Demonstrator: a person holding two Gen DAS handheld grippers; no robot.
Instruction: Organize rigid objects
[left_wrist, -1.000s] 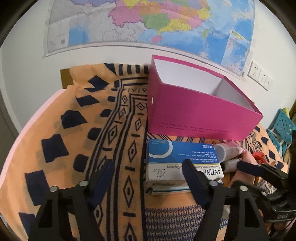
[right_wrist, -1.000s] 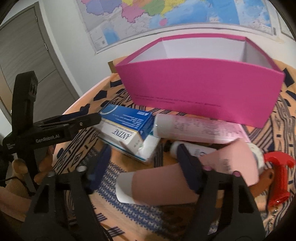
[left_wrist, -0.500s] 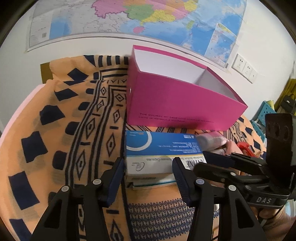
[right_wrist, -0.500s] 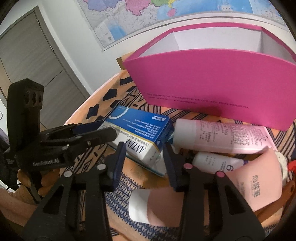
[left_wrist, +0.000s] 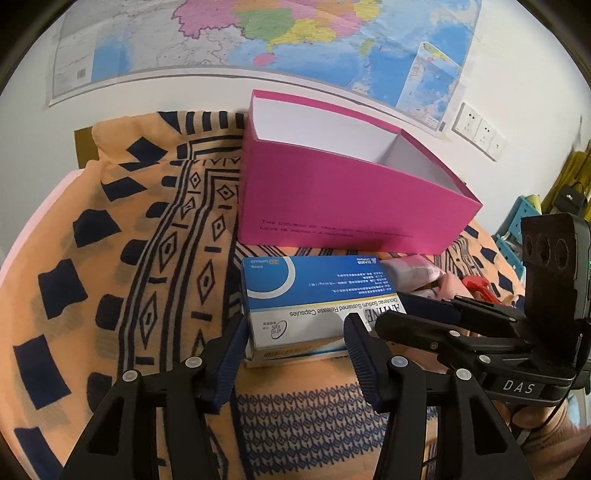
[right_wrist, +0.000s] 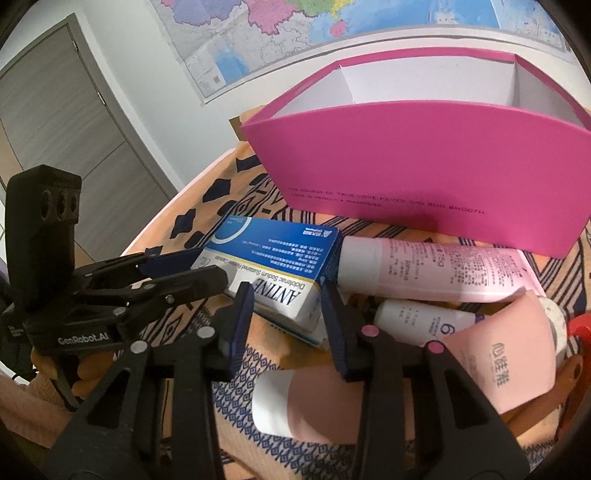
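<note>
A blue-and-white medicine carton (left_wrist: 314, 302) is seen lying flat on the orange patterned cloth (left_wrist: 110, 258), just in front of the magenta open-topped box (left_wrist: 351, 199). Its top face is blue with a white ring, its side face white with dark lettering, and 1 more flat pack appears to lie under it, though this cannot be told for certain.

The carton is gripped at both ends. The left gripper (left_wrist: 295, 341) is narrowed onto 1 short end, with its ribbed blue pads pressed against the carton's 2 long sides. The right gripper (right_wrist: 286, 314) is clamped on the opposite end in the same way, its pads set against the white end face.

Counted in the right wrist view: 1 carton, 1 magenta box with 1 white inner divider visible, 3 pink or white tubes and bottles, namely a long pale pink tube (right_wrist: 436, 269) touching the carton's far corner, a small white bottle (right_wrist: 424, 321) beside it, and a salmon-pink tube (right_wrist: 406, 373) lying nearest. A red object (right_wrist: 580, 328) is partly shown at the right edge. 1 wall map (left_wrist: 258, 40) is hung behind.
</note>
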